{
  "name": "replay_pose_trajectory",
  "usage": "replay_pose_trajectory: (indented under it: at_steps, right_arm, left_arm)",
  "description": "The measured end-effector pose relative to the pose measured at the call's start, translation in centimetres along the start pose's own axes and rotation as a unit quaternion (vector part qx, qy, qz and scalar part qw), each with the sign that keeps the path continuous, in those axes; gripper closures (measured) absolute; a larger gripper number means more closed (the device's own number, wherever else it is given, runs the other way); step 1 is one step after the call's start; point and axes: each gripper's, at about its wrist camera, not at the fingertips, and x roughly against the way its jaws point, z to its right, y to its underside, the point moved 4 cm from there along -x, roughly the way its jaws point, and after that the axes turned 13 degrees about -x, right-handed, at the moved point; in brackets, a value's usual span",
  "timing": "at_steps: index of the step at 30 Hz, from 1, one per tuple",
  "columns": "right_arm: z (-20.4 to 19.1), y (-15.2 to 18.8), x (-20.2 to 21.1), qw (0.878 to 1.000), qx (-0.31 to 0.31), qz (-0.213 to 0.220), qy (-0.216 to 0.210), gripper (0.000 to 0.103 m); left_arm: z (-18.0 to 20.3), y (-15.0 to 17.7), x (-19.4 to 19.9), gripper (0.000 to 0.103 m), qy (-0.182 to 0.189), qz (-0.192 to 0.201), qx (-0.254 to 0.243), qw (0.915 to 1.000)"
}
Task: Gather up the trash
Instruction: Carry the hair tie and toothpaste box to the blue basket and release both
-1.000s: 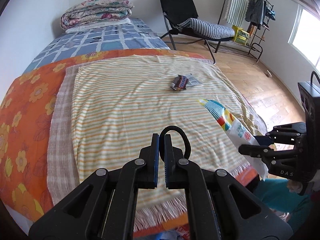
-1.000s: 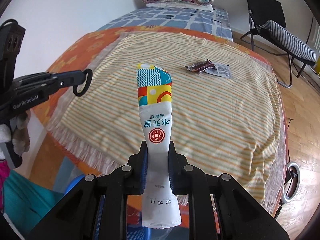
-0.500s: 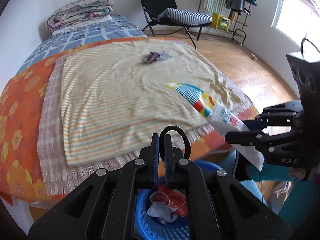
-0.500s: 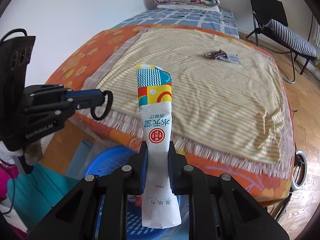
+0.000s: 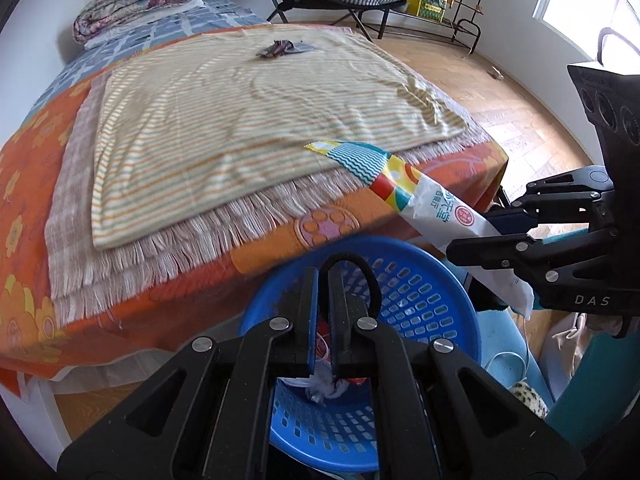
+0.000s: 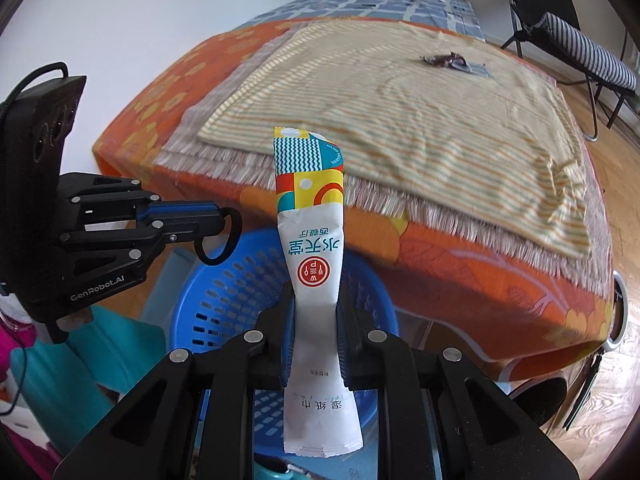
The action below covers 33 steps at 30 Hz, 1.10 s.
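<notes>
Ahead of both grippers the bed [image 5: 168, 140] fills the room, its fringed edge just beyond the blue basket [image 5: 420, 292] below them. Wood floor [image 5: 500, 92] lies open to the right. The right gripper [image 6: 313, 320] clamps a paper wrapper [image 6: 314, 248]; the left gripper [image 5: 323, 300] pinches a black hair tie [image 5: 370, 280]. Two wrappers [image 5: 280, 49] remain far up the bed.

basket [image 5: 432, 300]: near rim and much of its floor hidden behind the left claw [image 5: 323, 280]; contents mostly covered, only crumpled scraps show.
wet-wipe packet [image 6: 314, 264]: middle hidden between the right claw's [image 6: 314, 308] pads.
wrappers [image 6: 450, 62]: too small to read.
bed [image 5: 120, 300]: blurred striped blanket; left side cut off by the edge.
</notes>
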Motion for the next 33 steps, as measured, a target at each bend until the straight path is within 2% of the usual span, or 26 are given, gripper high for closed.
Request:
replay_pose_trajectory:
  at_steps: [14,24,25,26,28,30,33]
  right_arm:
    - [-0.9,2.1,-1.5,1.000,0.011,-0.026,0.003,0.087]
    - [-0.6,2.4,-2.2,0.999,0.005,-0.039,0.008,0.086]
    - [-0.6,2.4,-2.2,0.999,0.004,-0.039,0.010,0.085]
    - [-0.5,2.4,-2.2,0.999,0.003,-0.040,0.010,0.084]
    - [-0.5,2.5,-2.3,0.999,0.001,-0.041,0.010,0.073]
    - [-0.5,2.5,-2.2,0.999,0.000,-0.040,0.010,0.068]
    - [-0.5,2.6,-2.3,0.999,0.003,-0.041,0.012,0.067]
  left_arm:
    - [1.7,1.5,-1.2,0.101,0.021,-0.021,-0.006,0.9995]
    - [2.0,1.8,-1.8,0.100,0.017,-0.037,-0.008,0.9991]
    - [1.9,1.8,-1.9,0.094,0.017,-0.039,-0.008,0.9991]
    - [1.9,1.8,-1.9,0.084,0.016,-0.040,-0.007,0.9991]
    - [1.8,1.8,-1.9,0.067,0.014,-0.038,-0.005,0.9992]
    - [1.9,1.8,-1.9,0.065,0.015,-0.036,-0.005,0.9992]
    - [1.8,1.9,-2.1,0.065,0.014,-0.039,-0.004,0.9991]
